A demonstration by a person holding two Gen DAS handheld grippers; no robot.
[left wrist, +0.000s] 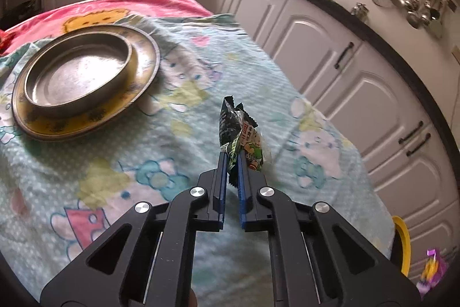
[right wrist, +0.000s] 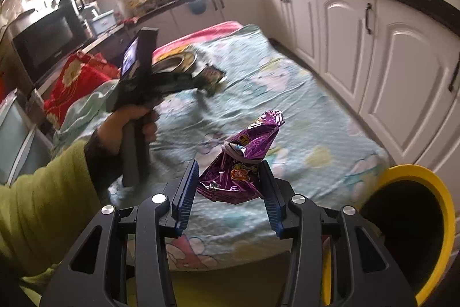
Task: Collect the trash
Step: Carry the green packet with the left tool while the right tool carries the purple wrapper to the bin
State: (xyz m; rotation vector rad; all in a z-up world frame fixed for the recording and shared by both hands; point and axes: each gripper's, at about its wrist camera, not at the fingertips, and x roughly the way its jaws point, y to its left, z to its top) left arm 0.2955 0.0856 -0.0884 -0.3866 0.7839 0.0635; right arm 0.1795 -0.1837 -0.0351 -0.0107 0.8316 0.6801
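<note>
**Two wrappers lifted over the table**

The left gripper (left wrist: 231, 160) is clamped on a crumpled green-and-black snack wrapper (left wrist: 240, 134) above the pastel cartoon-print tablecloth (left wrist: 115, 163) — the right gripper (right wrist: 230, 177) pinches a crinkled purple foil wrapper (right wrist: 244, 157) (yellow-rimmed black bin (right wrist: 431, 220) just beside).

The tabletop's cloth (left wrist: 178, 117) is pale mint with cartoon flowers and animals in yellow, pink and blue; at its far edge lies a pink blanket (left wrist: 120, 5) with a yellow figure. Near the far left corner a grey metal dish (left wrist: 77, 74) sits on a yellow-rimmed plate (left wrist: 126, 97). The left tool (left wrist: 231, 160), black with blue pads, pinches a green-and-black wrapper (left wrist: 240, 131); the right tool (right wrist: 230, 177) grips a shiny purple wrapper (right wrist: 244, 157). The bin (right wrist: 437, 192) is yellow-rimmed and black inside. The sleeve (right wrist: 43, 192) is lime green.
</note>
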